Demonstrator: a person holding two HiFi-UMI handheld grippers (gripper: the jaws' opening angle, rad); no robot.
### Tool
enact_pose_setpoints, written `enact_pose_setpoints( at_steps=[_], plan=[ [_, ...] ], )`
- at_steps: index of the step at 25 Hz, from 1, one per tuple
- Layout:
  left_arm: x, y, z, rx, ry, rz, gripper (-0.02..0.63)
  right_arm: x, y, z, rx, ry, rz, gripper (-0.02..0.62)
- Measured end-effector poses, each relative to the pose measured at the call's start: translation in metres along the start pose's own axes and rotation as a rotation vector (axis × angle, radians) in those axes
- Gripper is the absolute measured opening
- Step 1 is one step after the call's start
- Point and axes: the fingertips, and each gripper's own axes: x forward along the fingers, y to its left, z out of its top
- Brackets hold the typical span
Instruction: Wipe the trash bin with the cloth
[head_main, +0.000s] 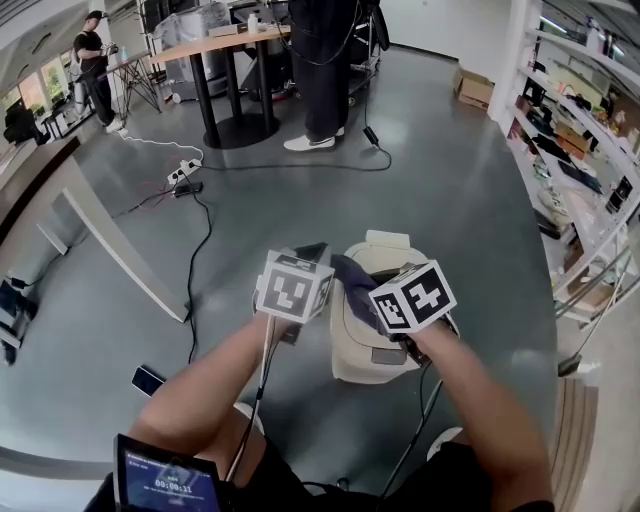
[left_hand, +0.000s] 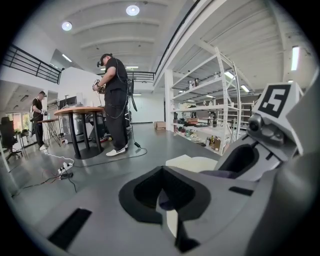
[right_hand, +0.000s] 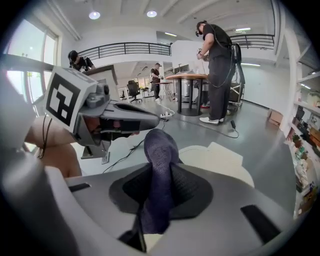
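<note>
A cream trash bin (head_main: 372, 345) stands on the grey floor just in front of me; its lid also shows in the left gripper view (left_hand: 192, 162) and the right gripper view (right_hand: 220, 160). Above it a dark blue cloth (head_main: 350, 275) stretches between both grippers. My right gripper (head_main: 368, 290) is shut on the cloth (right_hand: 159, 165), which sticks up between its jaws (right_hand: 155, 200). My left gripper (head_main: 312, 252) is closed, with a small piece of the cloth (left_hand: 164, 197) pinched at its jaws. The left gripper's tip (right_hand: 145, 120) touches the cloth's upper end.
Cables and a power strip (head_main: 185, 175) cross the floor to the far left. A white desk (head_main: 110, 240) slants along the left, with a phone (head_main: 147, 380) on the floor near it. Shelving (head_main: 590, 150) lines the right. People stand by a round table (head_main: 225, 45) at the back.
</note>
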Motion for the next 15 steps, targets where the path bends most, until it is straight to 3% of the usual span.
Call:
enact_pose_setpoints(
  at_steps=[6, 15],
  plan=[
    [-0.023, 0.002, 0.001, -0.031, -0.013, -0.001, -0.003, 0.014, 0.025, -0.020, -0.074, 0.086, 0.024, 0.089],
    [-0.048, -0.025, -0.002, -0.001, -0.026, -0.020, -0.003, 0.002, 0.013, -0.028, 0.003, 0.069, -0.004, 0.089]
  ],
)
